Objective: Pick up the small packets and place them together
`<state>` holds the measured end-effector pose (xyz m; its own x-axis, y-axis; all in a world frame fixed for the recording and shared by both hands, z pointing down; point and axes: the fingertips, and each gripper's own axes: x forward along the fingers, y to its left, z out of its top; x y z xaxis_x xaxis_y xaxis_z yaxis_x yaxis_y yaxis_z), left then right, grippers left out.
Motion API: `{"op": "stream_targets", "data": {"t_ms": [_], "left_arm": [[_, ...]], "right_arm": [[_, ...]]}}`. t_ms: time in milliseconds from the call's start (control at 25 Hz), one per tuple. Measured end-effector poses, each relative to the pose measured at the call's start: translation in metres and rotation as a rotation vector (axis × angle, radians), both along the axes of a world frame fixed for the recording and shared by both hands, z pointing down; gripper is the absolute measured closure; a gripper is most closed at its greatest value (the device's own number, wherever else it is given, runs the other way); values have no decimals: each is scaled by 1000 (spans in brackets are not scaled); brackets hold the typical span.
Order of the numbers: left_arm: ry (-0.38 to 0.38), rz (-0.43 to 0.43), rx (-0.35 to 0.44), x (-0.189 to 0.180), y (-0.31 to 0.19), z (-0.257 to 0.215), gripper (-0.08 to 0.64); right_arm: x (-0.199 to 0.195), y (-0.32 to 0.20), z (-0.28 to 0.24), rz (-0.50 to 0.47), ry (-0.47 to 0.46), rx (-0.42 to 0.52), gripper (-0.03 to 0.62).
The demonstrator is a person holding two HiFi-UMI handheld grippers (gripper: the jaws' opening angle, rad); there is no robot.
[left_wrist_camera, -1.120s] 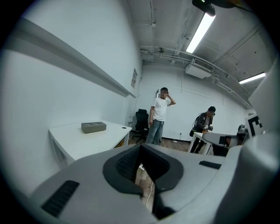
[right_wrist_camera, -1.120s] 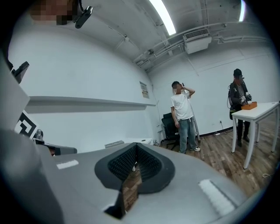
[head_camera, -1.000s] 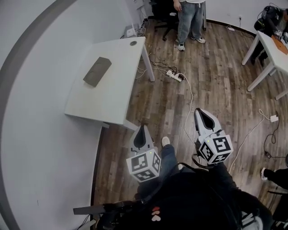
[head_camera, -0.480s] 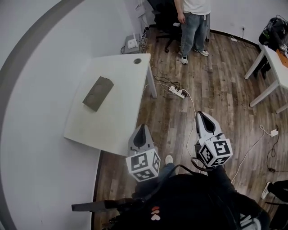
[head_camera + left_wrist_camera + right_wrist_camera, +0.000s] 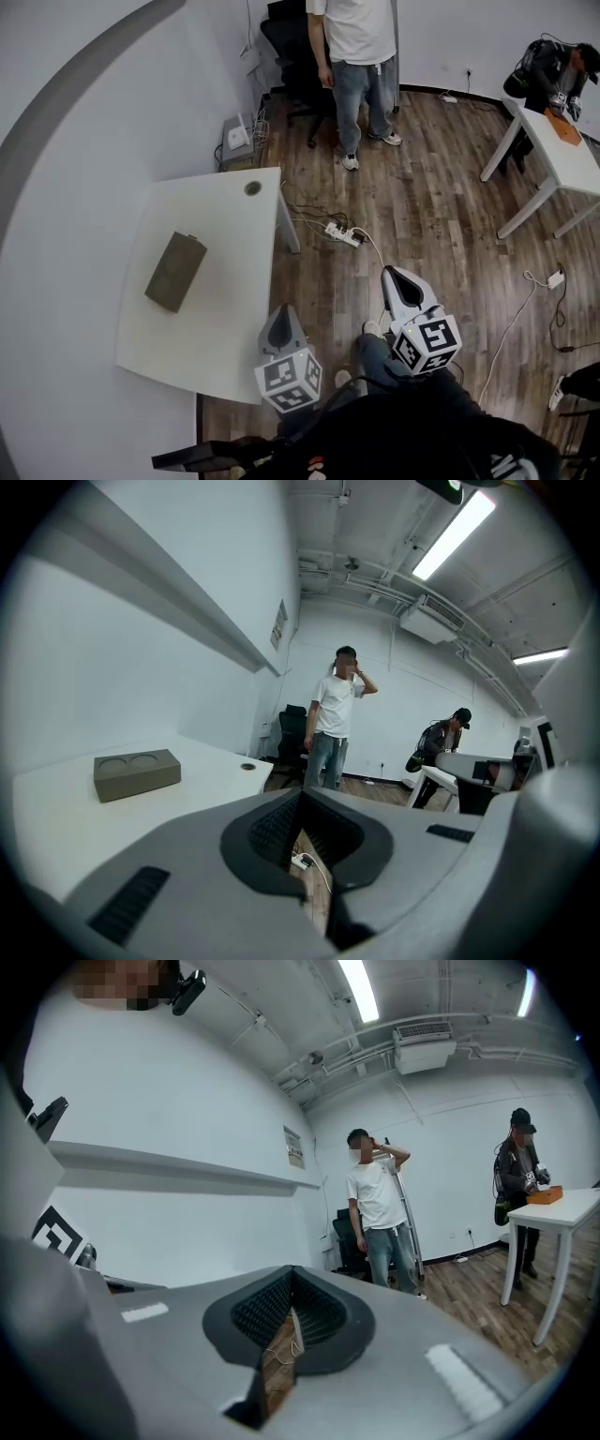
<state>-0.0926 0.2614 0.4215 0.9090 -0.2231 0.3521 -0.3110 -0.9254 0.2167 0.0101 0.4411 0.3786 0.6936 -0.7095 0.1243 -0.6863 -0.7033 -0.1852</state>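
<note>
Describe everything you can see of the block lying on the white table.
The block is a flat rectangular slab, dull grey-brown and matte, looking like moulded pulp or foam. The left gripper view shows two shallow round recesses side by side in its top face, both empty. It lies flat on the white table, on the wall side, with its long axis slanted to the table's edges. Only the table touches it.
</note>
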Motion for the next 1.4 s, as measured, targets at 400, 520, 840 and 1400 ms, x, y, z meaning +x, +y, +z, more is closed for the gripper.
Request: {"op": "stream_targets", "data": {"t_ms": [400, 520, 840, 1400], "left_arm": [[58, -101, 30, 132, -42, -23, 560], [67, -167, 27, 158, -57, -25, 560], [66, -400, 9, 178, -77, -21, 560], [33, -745, -11, 120, -204, -5, 560]], "right_arm": [[146, -53, -22, -118, 56, 13, 591], [183, -72, -23, -172, 59, 6, 591], [236, -130, -20, -413, 61, 17, 591], [215, -309, -2, -779, 60, 0, 591]]}}
